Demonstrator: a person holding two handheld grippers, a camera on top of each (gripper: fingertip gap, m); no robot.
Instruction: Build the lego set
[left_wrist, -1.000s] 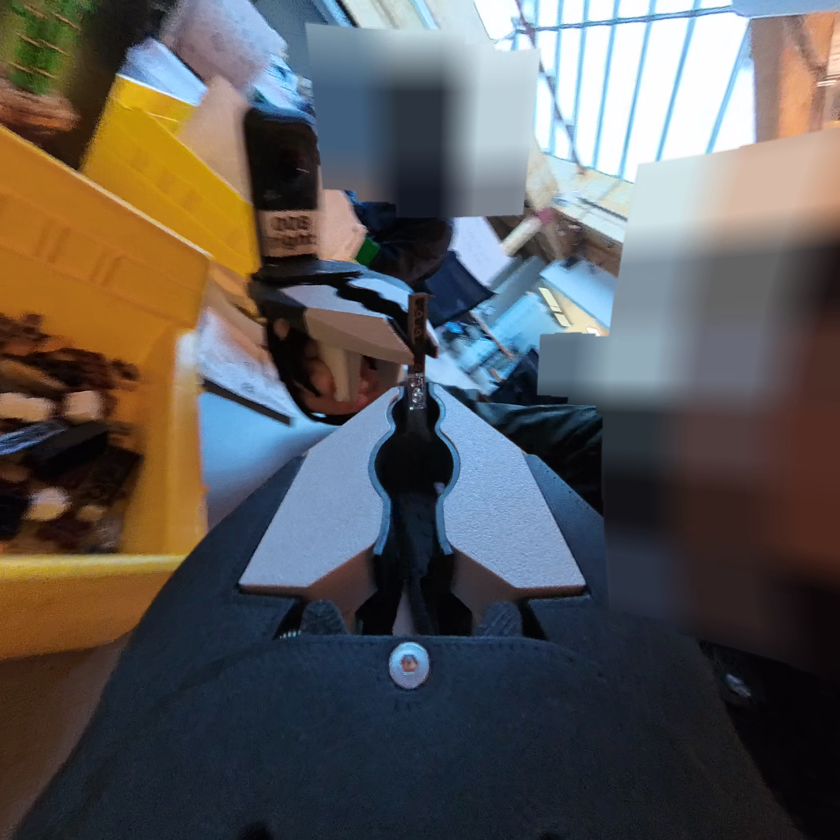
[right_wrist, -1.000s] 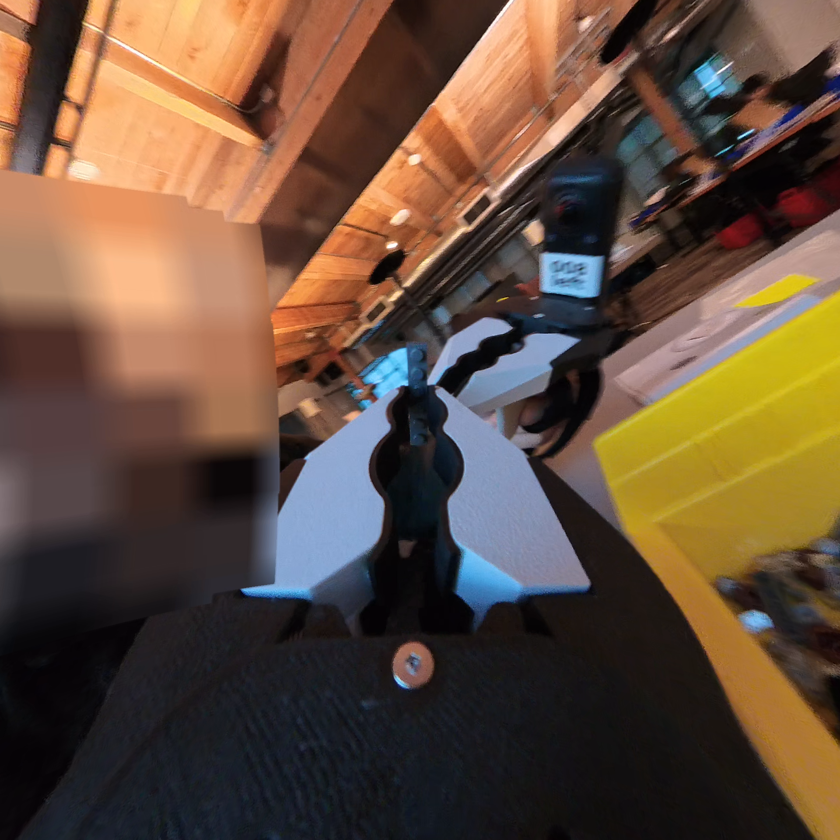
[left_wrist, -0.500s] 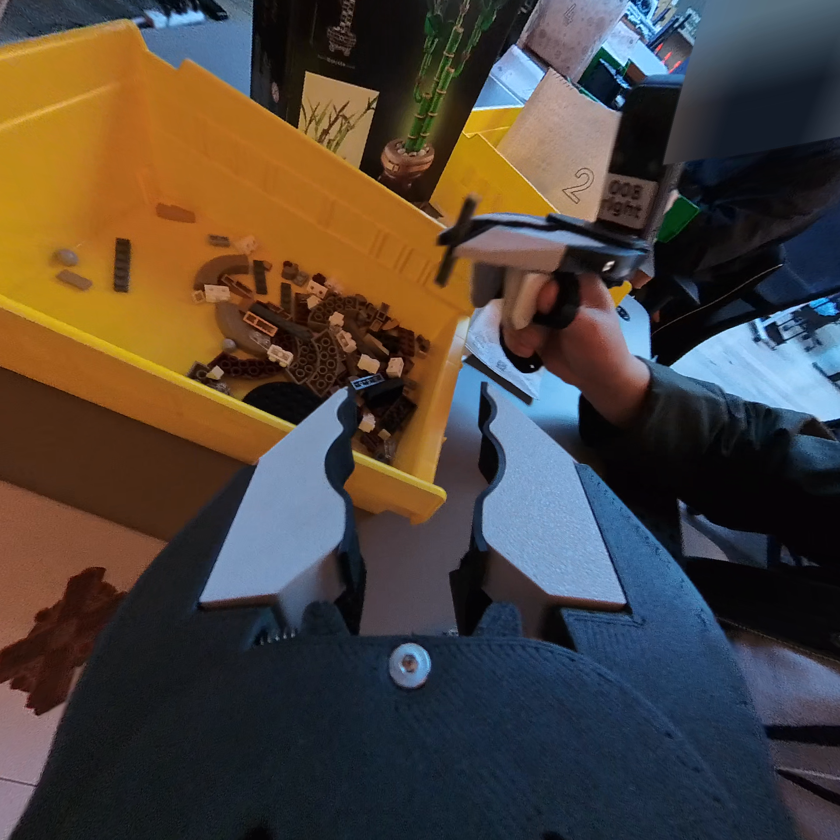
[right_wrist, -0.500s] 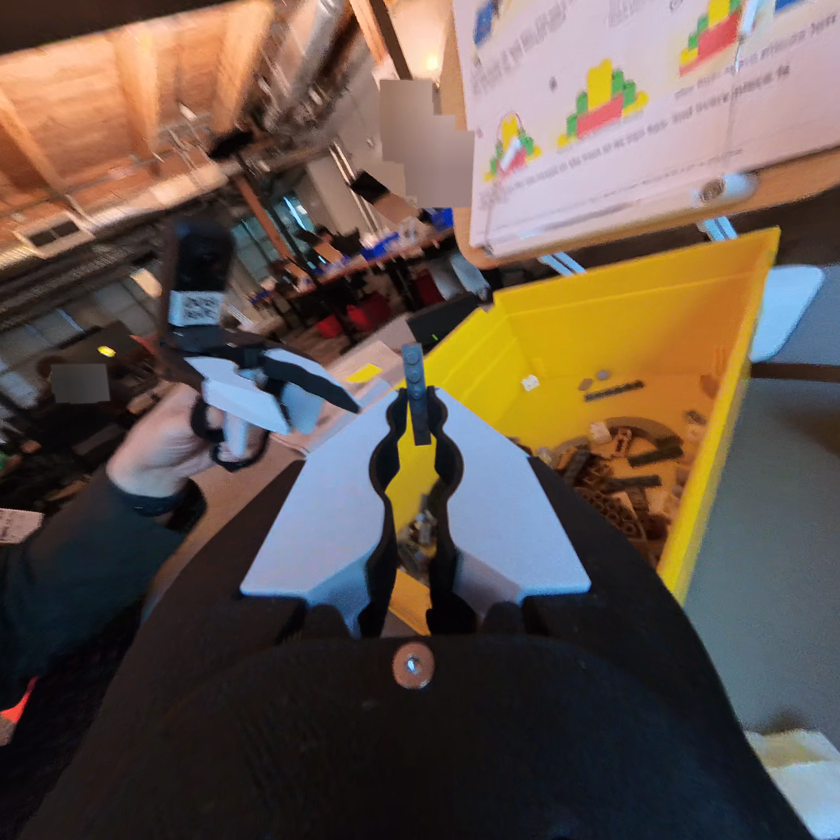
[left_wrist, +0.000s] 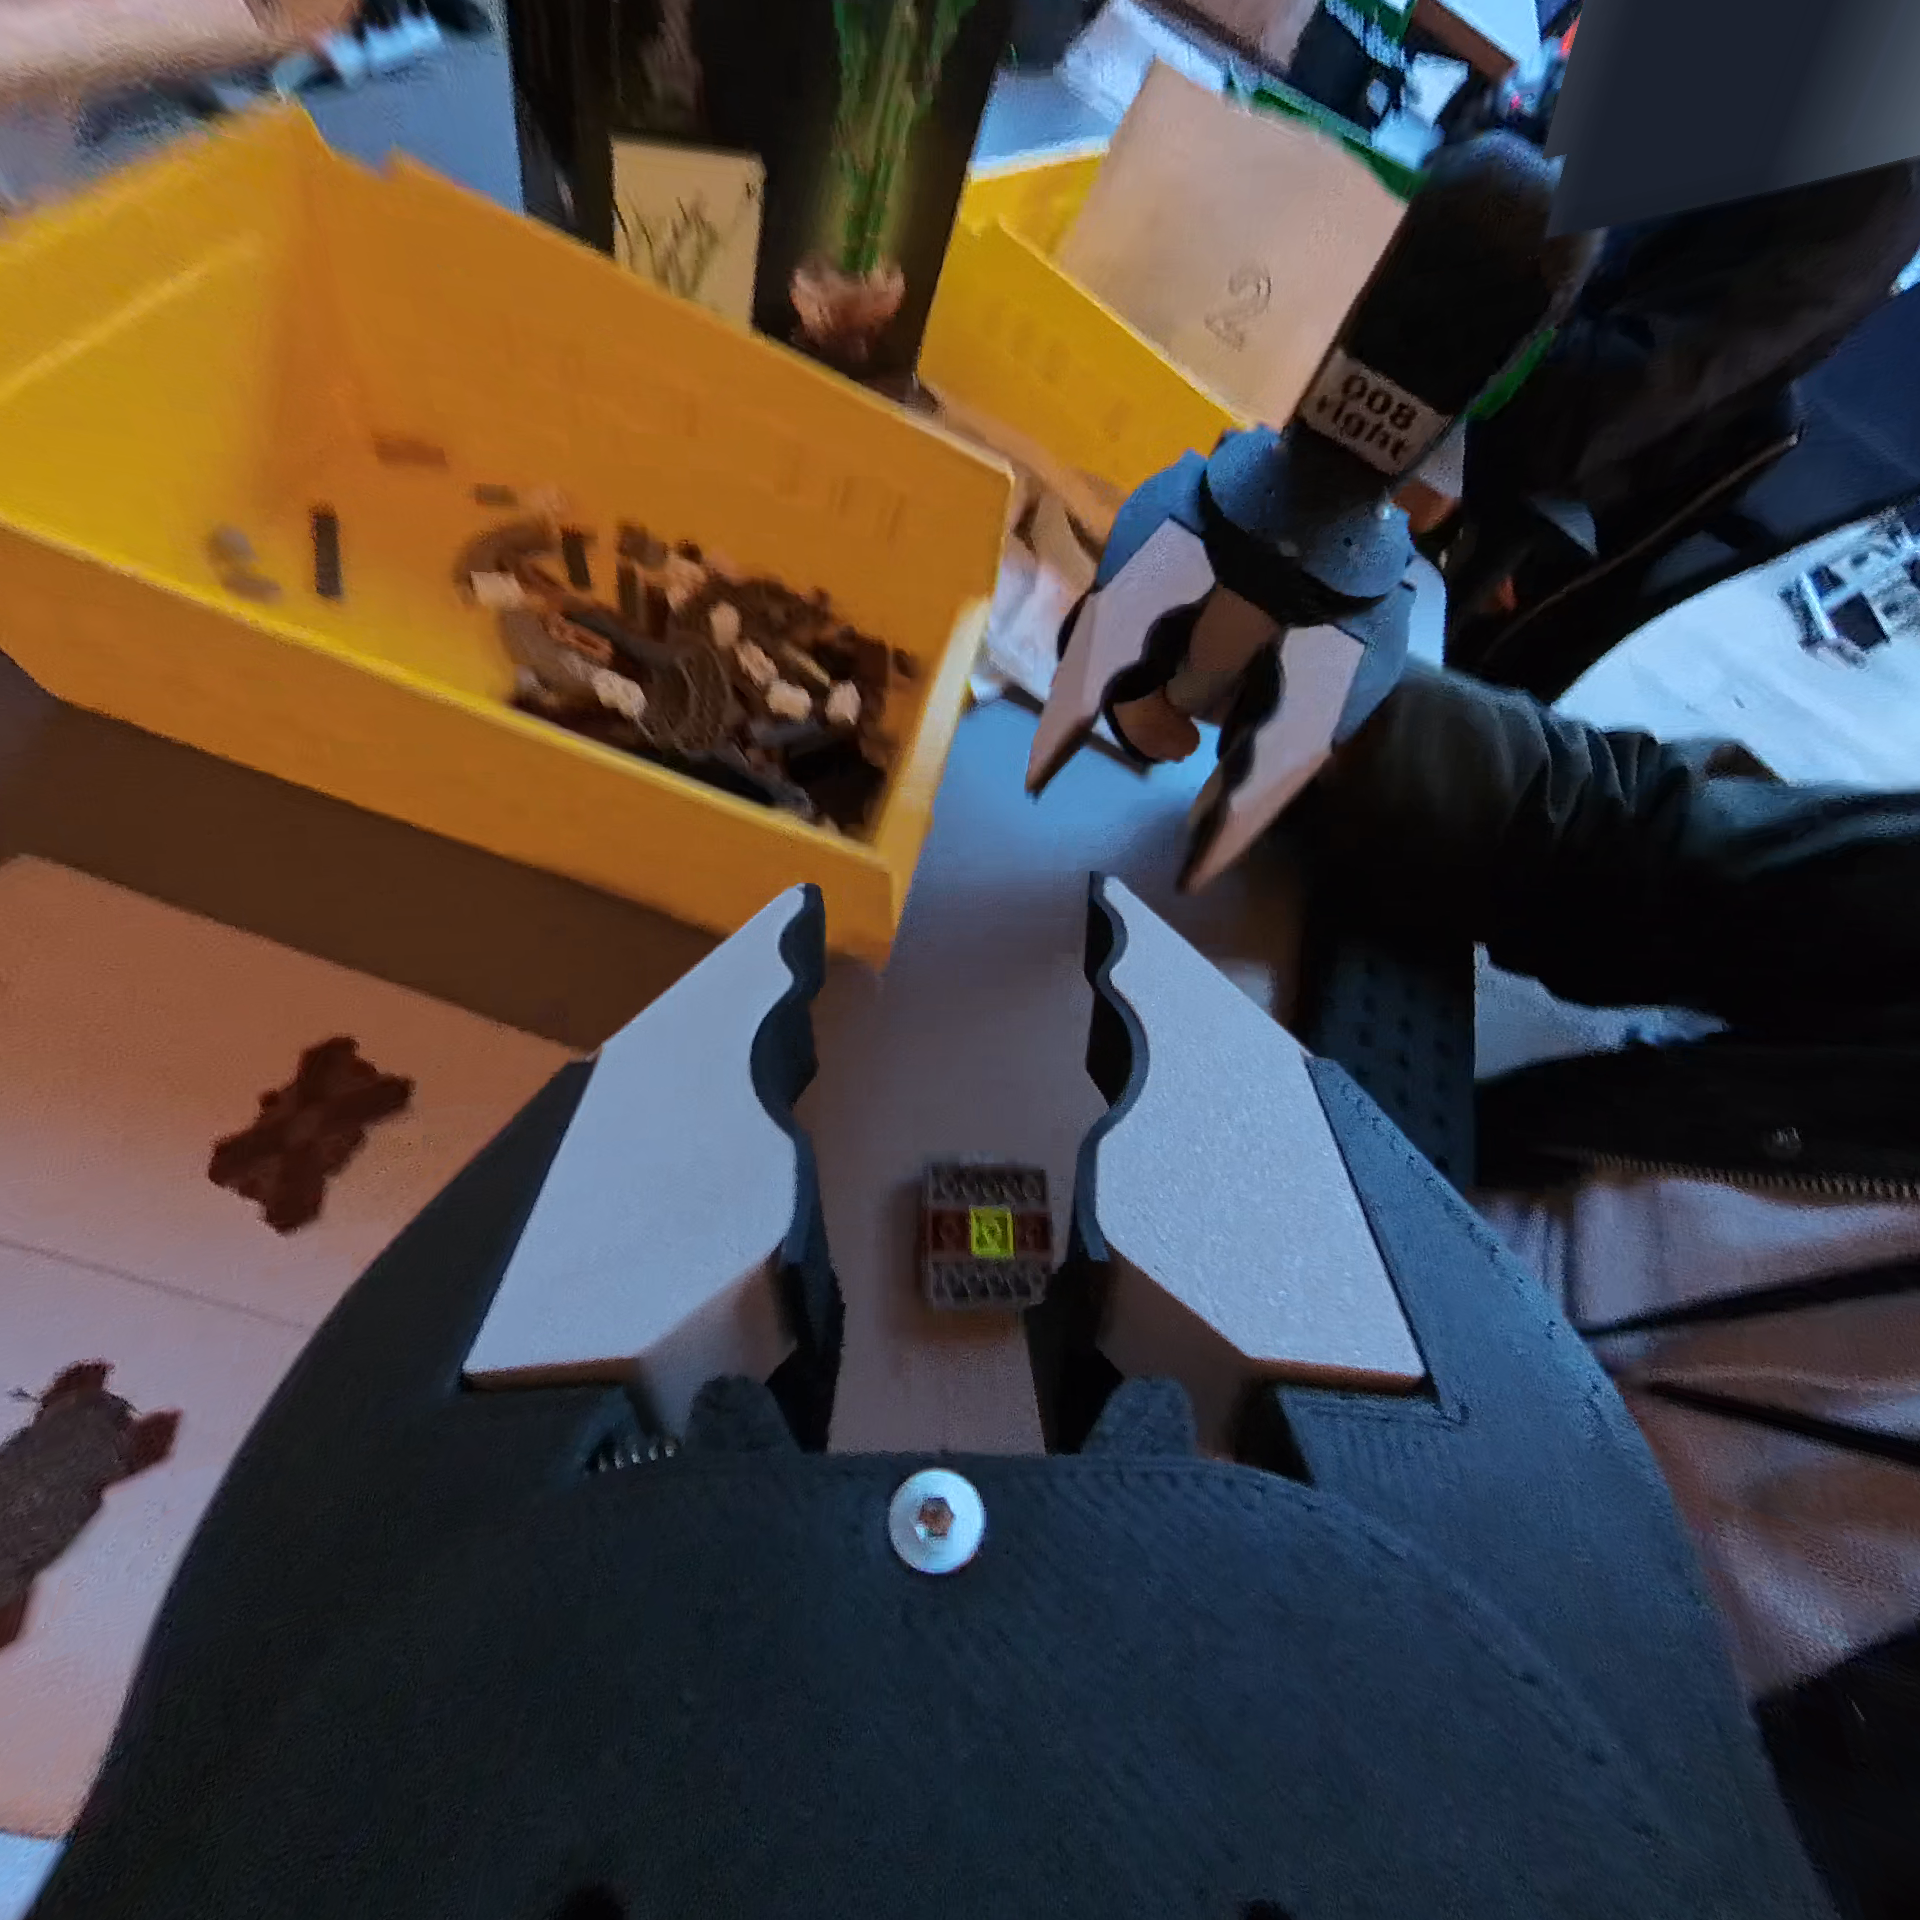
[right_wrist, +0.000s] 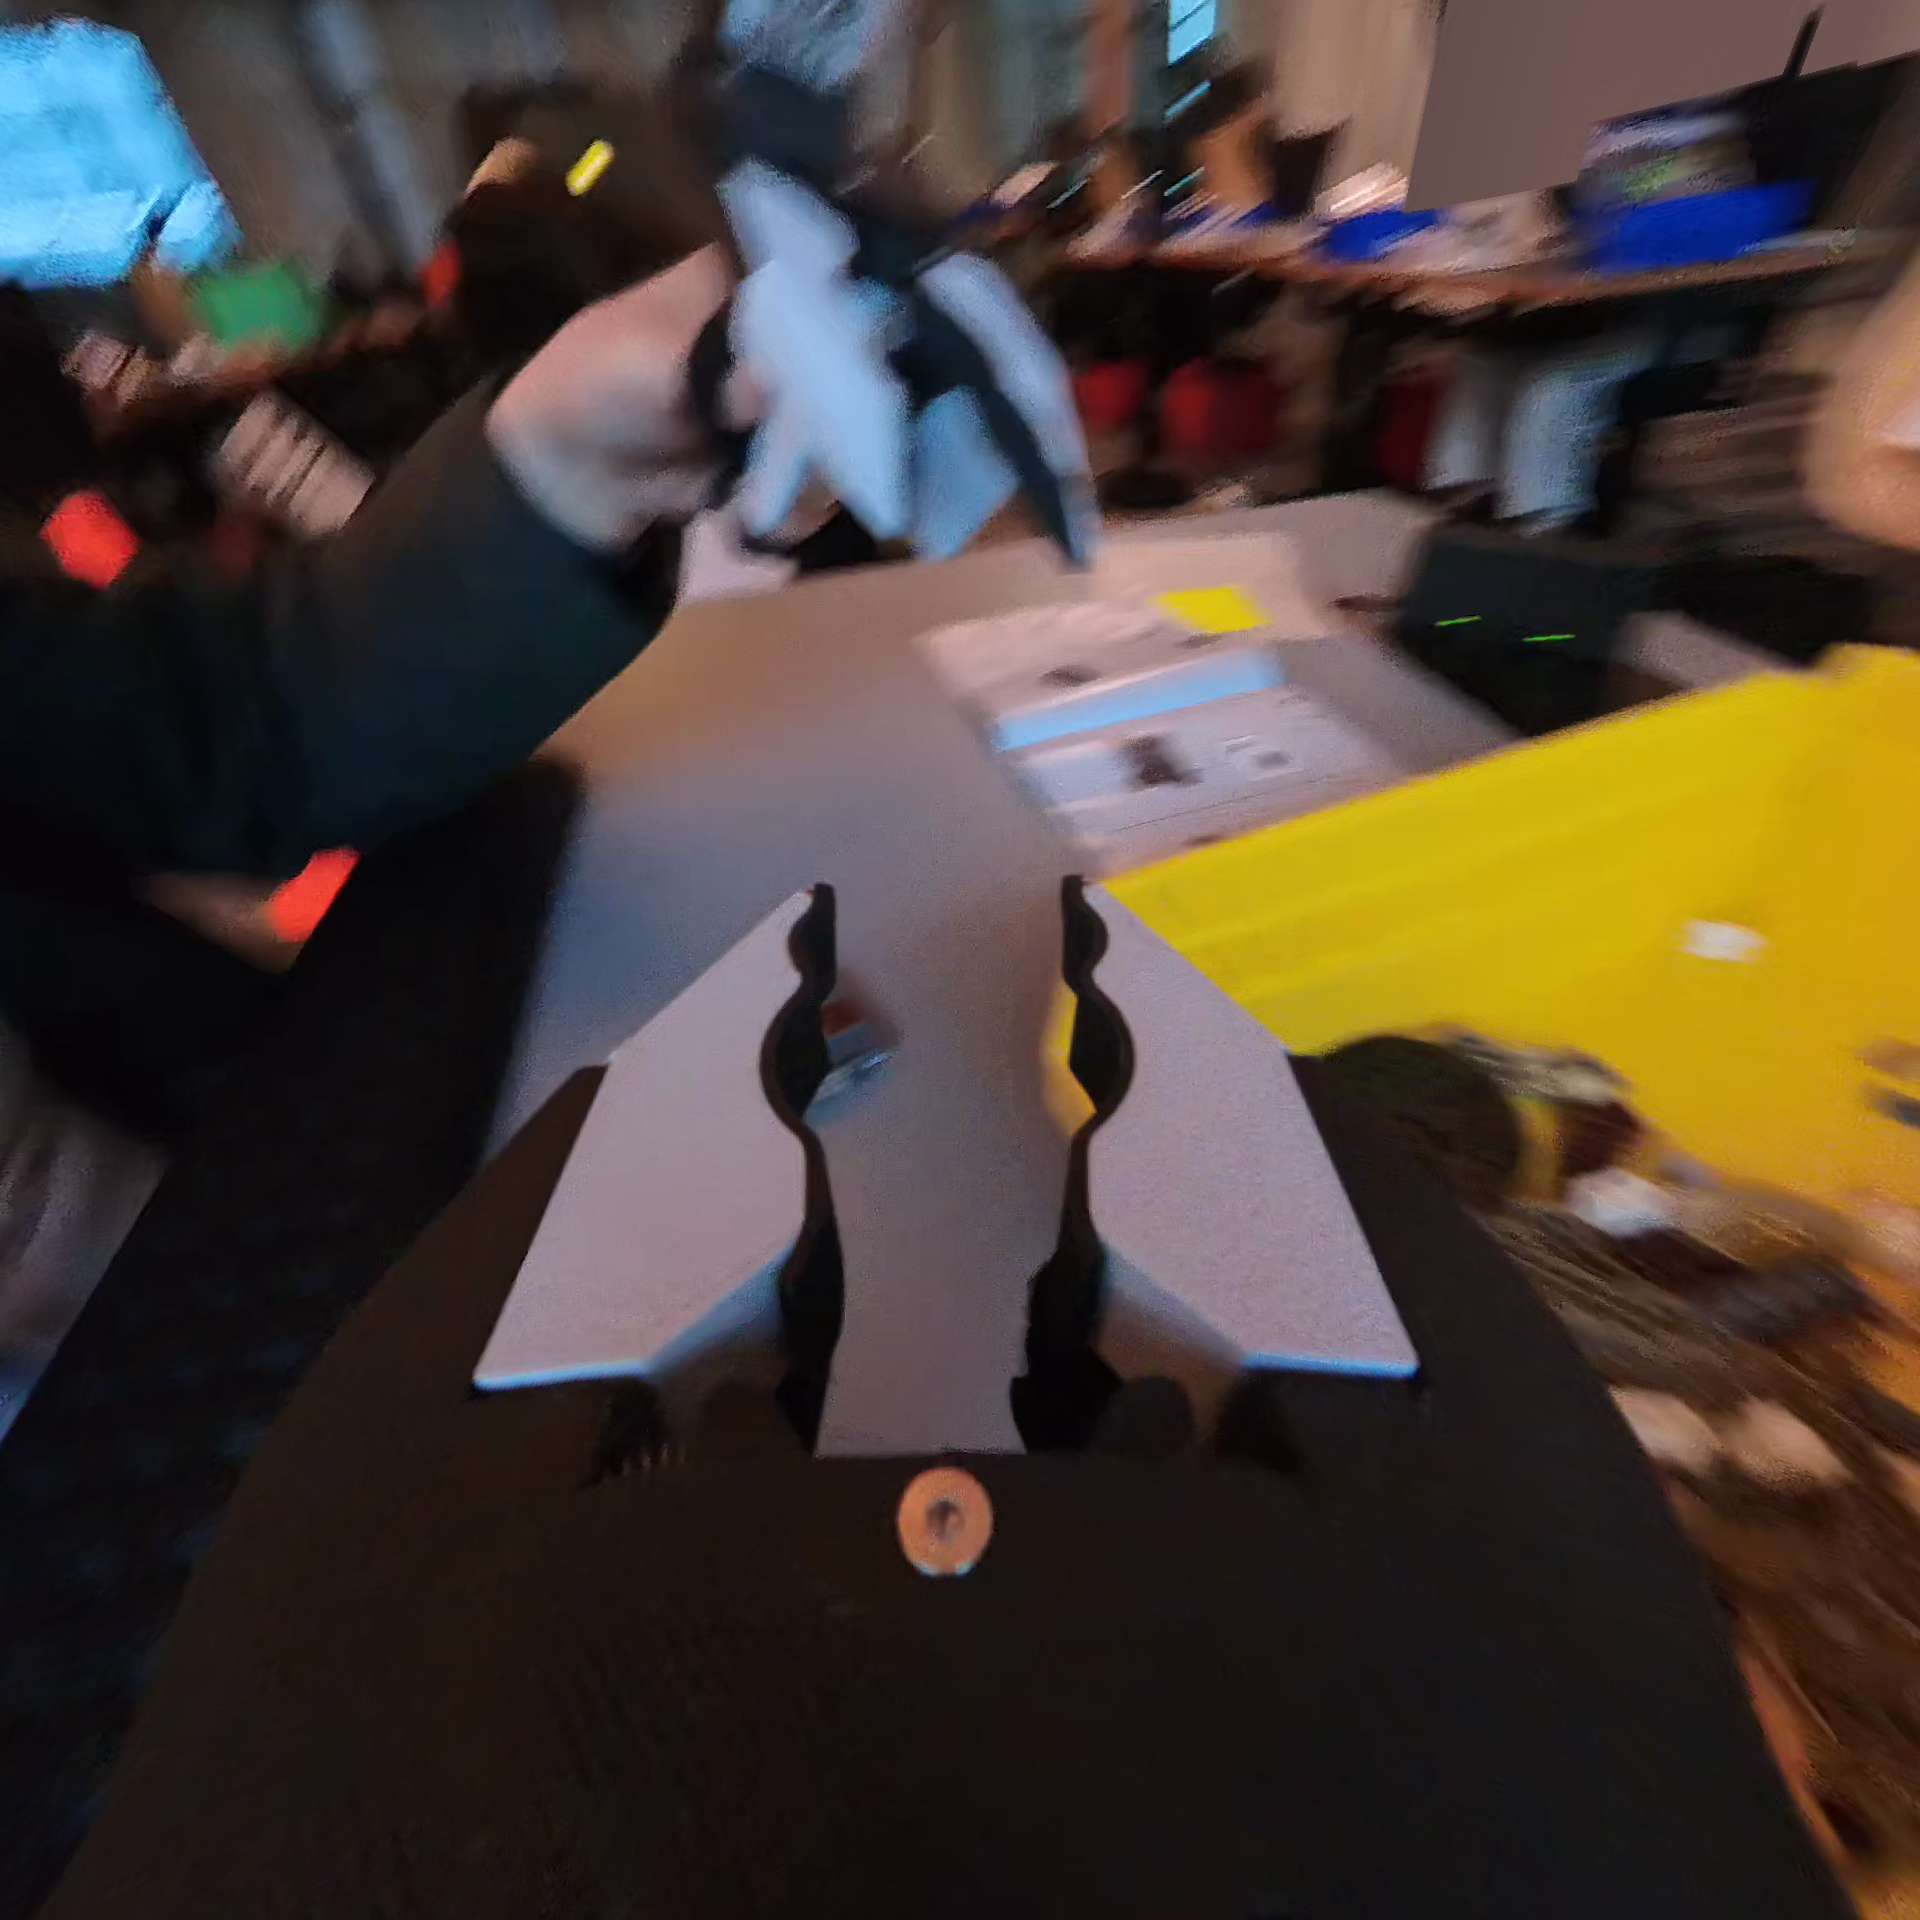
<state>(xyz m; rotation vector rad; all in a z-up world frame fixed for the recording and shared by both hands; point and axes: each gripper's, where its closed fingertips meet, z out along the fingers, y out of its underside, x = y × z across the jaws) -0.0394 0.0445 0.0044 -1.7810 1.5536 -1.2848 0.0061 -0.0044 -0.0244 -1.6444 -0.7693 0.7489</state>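
Yellow plastic fills the upper left of the left wrist view: a large bin (left_wrist: 665, 436) sitting on a pale surface (left_wrist: 956, 1049), with a blurred heap of dark brown, black and tan lego pieces (left_wrist: 707, 665) piled toward its near right corner. In the lower half of that view, the left gripper (left_wrist: 951, 914) has its two pale fingers spread well apart with nothing between them. On the surface between the finger bases, just beside the right-hand one, lies a small lego assembly (left_wrist: 985, 1234), grey at its top and bottom edges and brown across the middle, with a bright yellow-green tile at its centre. Nothing touches it. At the left edge, dark brown patches (left_wrist: 307, 1127) mark a lighter area.

In the upper right of the same view, the right gripper (left_wrist: 1117, 831) points down toward the surface, fingers apart and empty, held by a hand (left_wrist: 1158, 727) on a dark-sleeved arm. Behind the bin stands a dark box (left_wrist: 748, 156) with a plant picture.

The right wrist view is heavily motion-blurred. Its own fingers are parted too, and a small reddish and grey piece shows beside the left finger, too blurred to identify. A sheet of printed instructions (right_wrist: 1143, 707) lies at centre right, with the yellow bin at the right edge.
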